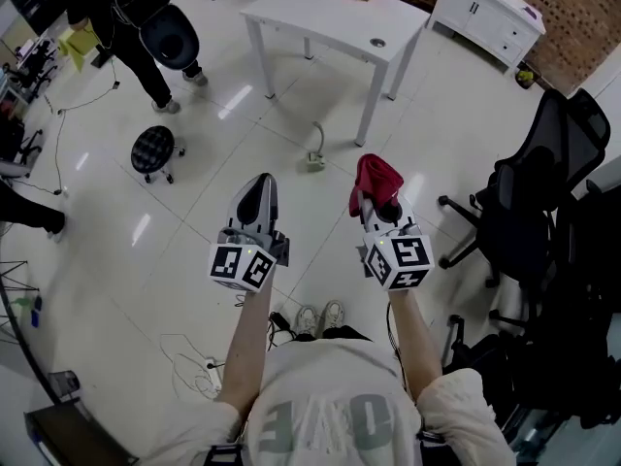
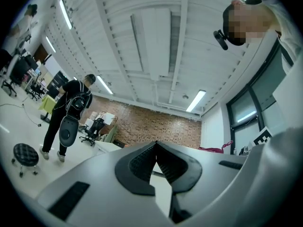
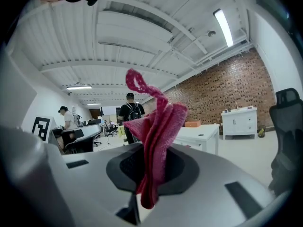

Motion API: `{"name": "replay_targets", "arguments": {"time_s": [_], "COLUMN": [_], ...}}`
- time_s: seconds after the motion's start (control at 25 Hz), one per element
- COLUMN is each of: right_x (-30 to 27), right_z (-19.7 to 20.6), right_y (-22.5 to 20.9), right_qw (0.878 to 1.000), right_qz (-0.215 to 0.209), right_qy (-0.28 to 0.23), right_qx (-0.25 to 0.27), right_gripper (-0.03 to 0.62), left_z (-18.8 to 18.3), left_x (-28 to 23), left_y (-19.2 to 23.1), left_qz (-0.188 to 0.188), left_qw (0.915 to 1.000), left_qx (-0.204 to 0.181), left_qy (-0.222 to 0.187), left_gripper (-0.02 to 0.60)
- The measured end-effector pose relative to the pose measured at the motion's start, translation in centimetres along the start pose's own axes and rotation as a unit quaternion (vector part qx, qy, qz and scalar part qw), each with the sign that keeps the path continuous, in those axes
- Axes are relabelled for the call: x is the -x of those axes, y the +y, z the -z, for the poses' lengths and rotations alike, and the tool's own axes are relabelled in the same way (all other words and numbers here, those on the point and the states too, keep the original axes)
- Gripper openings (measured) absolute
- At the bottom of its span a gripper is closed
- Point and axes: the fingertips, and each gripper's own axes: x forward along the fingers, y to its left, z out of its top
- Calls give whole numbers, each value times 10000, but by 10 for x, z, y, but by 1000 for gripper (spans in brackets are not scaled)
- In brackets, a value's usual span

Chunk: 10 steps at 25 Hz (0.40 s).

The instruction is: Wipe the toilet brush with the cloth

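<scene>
A red cloth (image 1: 375, 181) is bunched up in my right gripper (image 1: 377, 205), whose jaws are shut on it. In the right gripper view the cloth (image 3: 156, 136) rises in a crumpled fold from between the pads. My left gripper (image 1: 258, 194) is held out level beside it, shut with nothing between its tips (image 2: 155, 144). Both grippers hang in the air over the floor, well short of the white table (image 1: 335, 22). No toilet brush shows in any view.
A black office chair (image 1: 529, 202) stands at the right. A person with a backpack (image 1: 136, 17) walks at the far left near a black stool (image 1: 155, 149). A white cabinet (image 1: 487, 15) is against the brick wall. A small floor socket (image 1: 314, 159) sits ahead.
</scene>
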Motion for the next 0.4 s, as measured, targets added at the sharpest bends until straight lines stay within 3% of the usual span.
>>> {"name": "replay_targets", "arguments": {"time_s": [0.4], "right_x": [36], "right_z": [1], "right_y": [52], "right_qw": [9996], "right_qz": [-245], "right_qy": [-86], "right_qx": [123], "right_gripper": [32], "left_z": [-26], "left_x": [49], "left_y": [-20], "left_qz": [155], "left_qw": [9997], "left_qx": [-40], "left_qy": [-181], "left_gripper": [5]}}
